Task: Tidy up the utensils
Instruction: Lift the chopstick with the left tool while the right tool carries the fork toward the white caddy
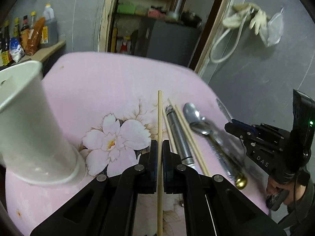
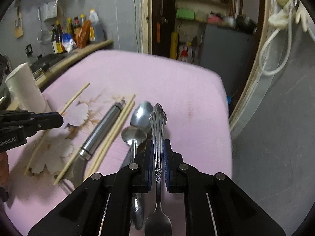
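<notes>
My left gripper [image 1: 159, 143] is shut on a single wooden chopstick [image 1: 159, 114], which sticks out forward between the pads above the pink flowered tablecloth [image 1: 102, 82]. A tall white utensil cup [image 1: 29, 118] stands just to its left. My right gripper [image 2: 159, 141] is shut on an ornate steel fork [image 2: 158, 122], handle pointing forward and tines back toward the camera. On the cloth lie two spoons [image 2: 141, 116], a steel-handled knife [image 2: 102, 129] and loose chopsticks [image 2: 114, 131]. The left gripper [image 2: 61, 118] shows at the left of the right wrist view, with the cup [image 2: 23, 86] behind it.
A wooden shelf with sauce bottles [image 1: 23, 35] runs behind the cup. Beyond the table's far edge is an open doorway [image 2: 196, 29] onto a storeroom. A grey wall with a hanging white cable [image 2: 275, 49] stands to the right. A gold-ended utensil [image 1: 241, 182] lies near the table's right edge.
</notes>
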A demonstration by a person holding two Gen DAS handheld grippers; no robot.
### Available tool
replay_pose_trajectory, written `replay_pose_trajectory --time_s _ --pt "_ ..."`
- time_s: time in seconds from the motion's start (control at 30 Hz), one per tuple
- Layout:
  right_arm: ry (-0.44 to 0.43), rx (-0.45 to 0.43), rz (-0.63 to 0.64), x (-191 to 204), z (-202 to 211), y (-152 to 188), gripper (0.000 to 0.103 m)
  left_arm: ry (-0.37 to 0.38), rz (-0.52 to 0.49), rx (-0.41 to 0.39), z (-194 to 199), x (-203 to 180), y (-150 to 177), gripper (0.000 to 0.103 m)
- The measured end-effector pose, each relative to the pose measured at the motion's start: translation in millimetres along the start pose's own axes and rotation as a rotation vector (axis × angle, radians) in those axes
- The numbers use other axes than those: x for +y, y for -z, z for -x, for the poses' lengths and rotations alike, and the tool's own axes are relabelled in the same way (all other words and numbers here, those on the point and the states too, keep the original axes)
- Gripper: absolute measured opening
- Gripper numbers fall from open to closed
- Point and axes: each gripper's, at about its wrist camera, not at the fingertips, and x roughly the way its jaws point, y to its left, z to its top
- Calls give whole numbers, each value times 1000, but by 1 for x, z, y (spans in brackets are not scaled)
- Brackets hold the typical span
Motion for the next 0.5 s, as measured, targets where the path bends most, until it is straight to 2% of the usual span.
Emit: replay_pose_trajectory --time_s 0.27,0.5 --pt "24 -247 -7 23 49 8 7 -24 -13 -183 34 -10 6 3" --pt "49 -406 -17 41 70 6 7 -64 -21 -309 58 -12 6 3"
